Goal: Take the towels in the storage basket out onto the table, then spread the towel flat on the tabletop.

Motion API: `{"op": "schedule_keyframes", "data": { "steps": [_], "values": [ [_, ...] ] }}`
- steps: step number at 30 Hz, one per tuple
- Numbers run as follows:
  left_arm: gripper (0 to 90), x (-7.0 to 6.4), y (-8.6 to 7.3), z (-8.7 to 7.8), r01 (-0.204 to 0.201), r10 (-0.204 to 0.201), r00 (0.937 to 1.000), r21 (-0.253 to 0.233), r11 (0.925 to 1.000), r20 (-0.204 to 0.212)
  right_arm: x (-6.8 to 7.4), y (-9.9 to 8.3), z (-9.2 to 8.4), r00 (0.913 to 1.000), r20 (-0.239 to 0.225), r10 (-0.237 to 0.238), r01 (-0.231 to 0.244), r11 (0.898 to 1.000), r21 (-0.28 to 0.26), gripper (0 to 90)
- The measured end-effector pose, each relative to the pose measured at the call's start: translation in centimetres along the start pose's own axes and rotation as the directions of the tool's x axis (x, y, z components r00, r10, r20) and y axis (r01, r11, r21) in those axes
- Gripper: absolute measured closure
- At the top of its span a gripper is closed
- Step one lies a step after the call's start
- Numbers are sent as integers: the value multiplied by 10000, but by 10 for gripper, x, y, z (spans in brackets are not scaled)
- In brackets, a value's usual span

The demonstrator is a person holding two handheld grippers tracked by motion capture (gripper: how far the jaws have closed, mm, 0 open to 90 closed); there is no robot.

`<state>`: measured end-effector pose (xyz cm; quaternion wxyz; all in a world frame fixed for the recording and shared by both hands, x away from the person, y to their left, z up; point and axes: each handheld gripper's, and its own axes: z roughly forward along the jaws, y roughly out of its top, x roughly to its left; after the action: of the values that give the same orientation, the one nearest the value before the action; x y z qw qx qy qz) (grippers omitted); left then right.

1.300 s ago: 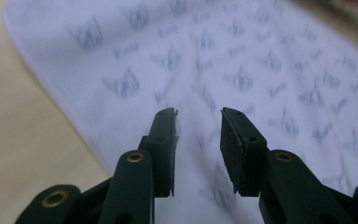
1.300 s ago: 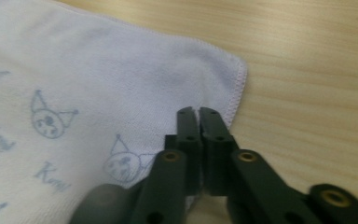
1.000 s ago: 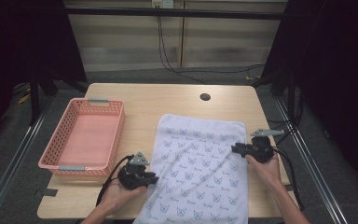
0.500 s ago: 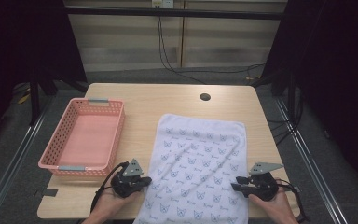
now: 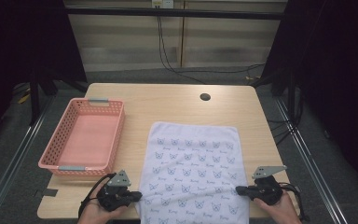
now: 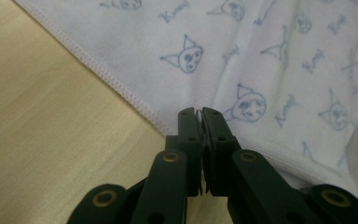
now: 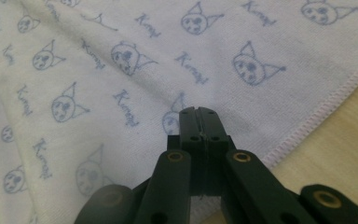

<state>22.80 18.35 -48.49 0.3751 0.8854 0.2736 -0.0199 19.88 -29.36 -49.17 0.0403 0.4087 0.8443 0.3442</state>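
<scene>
Comparing with a second ago, the right tool (image 5: 238,190) has come from the far right edge of the towel (image 5: 193,172) back to its near right edge, close to the person's side of the tabletop (image 5: 168,105); half a second ago it was already there. The left tool (image 5: 137,196) has drifted a little along the near left edge. The towel itself lies much as before — spread flat, white with a blue cat-face print, right of the pink basket (image 5: 81,140) and apart from it, its near hem reaching the tabletop's front edge.

Both tools have just been closing. In the left gripper view the left tool's (image 6: 199,112) jaws stand pressed together on the towel's (image 6: 270,60) stitched hem, a sliver of white cloth showing between the tips. In the right gripper view the right tool's (image 7: 199,111) jaws are likewise pressed together, pinching the towel (image 7: 121,70) just inside its hem.

Both hands — left hand (image 5: 100,210), right hand (image 5: 277,207) — come in from the bottom, each holding its tool low and roughly level, the tips pointing inward toward each other across the towel.
</scene>
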Motion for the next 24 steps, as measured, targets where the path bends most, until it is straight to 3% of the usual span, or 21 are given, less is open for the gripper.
{"op": "schedule_keyframes", "data": {
  "steps": [2, 4, 5, 7, 9, 11, 13, 14, 15, 20, 22, 24],
  "values": [
    [810, 2, 2, -1, -24, 25, 10000, -246, 9997, 63, 0, 0, -1, 10000, -44, -26, 25, 9999, -113, 899],
    [721, 10, 16, 5, 365, -369, 9993, -782, 9963, -42, -3, 3, -4, 9999, -64, 155, -159, 9981, -595, 799],
    [701, 10, 16, 5, 365, -369, 9993, -782, 9963, -42, -3, 3, -4, 9999, -64, 155, -159, 9981, -595, 799],
    [693, 20, 38, 18, 387, -392, 9992, -1227, 9917, -13, -8, 16, -6, 9994, 82, 327, -313, 9902, -1360, 725],
    [663, 23, 52, 25, 559, -557, 9984, -1377, 9889, 55, -11, 25, -3, 9994, 68, 341, -326, 9860, -1633, 686],
    [630, 24, 66, 31, 349, -364, 9993, -1354, 9902, -91, -14, 34, 1, 9994, 163, 312, -280, 9850, -1701, 648],
    [606, 30, 75, 37, 645, -635, 9979, -1608, 9849, 114, -18, 42, 5, 9992, 238, 333, -287, 9844, -1734, 618],
    [604, 31, 79, 41, 582, -582, 9983, -1558, 9861, 47, -22, 45, 7, 9990, 252, 364, -314, 9840, -1751, 608],
    [602, 33, 83, 46, 439, -457, 9989, -1491, 9878, -86, -26, 49, 9, 9990, 267, 362, -309, 9835, -1782, 595],
    [565, 44, 91, 61, 502, -554, 9979, -1433, 9884, -331, -43, 63, 23, 9958, 681, 615, -499, 9857, -1608, 530],
    [556, 51, 93, 67, 249, -384, 9950, -1438, 9893, -921, -50, 66, 32, 9937, 943, 599, -457, 9882, -1463, 516],
    [557, 55, 91, 70, 234, -376, 9933, -1284, 9914, -1095, -53, 68, 36, 9924, 1049, 648, -506, 9899, -1327, 517]
  ]
}}
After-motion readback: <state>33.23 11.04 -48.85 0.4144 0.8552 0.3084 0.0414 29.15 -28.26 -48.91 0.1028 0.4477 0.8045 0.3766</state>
